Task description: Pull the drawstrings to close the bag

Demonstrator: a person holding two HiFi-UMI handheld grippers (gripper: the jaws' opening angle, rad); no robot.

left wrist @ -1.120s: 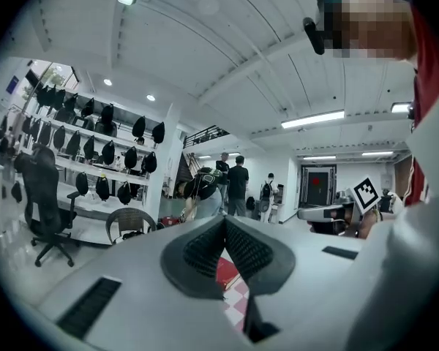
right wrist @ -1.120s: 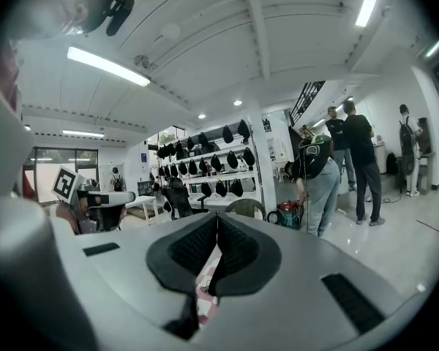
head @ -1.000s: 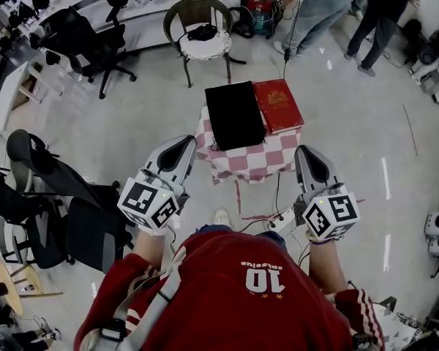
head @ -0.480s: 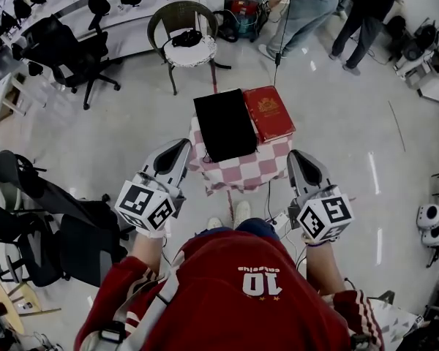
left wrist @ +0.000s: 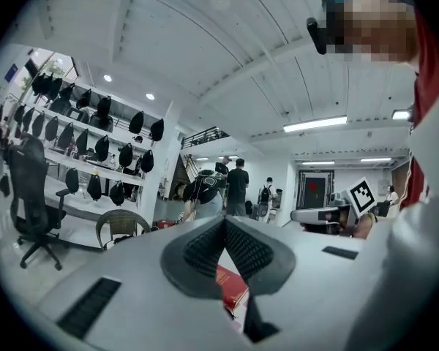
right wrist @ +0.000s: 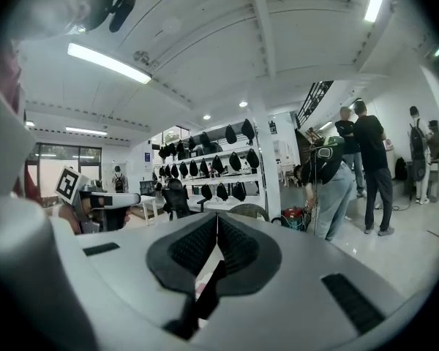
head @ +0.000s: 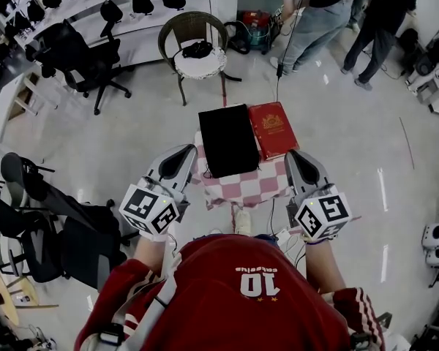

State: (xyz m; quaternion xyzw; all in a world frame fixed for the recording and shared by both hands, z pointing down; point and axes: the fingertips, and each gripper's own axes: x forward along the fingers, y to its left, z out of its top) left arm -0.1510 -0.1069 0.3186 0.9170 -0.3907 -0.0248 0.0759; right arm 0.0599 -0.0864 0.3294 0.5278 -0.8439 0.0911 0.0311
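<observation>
Left tool (head: 181,156) shut, empty. Person has stepped in, so the table (head: 241,185) now sits between both tools. Black bag (head: 228,139) lies flat on it, untouched, with a red book (head: 272,129) just beside its right edge, crowding that side. Right tool (head: 298,159) shut, empty. Can't make out the drawstrings. Task not started.

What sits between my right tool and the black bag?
The red book, lying on the checkered table beside the black bag, on the side toward the shut right tool. The head view shows it.
</observation>
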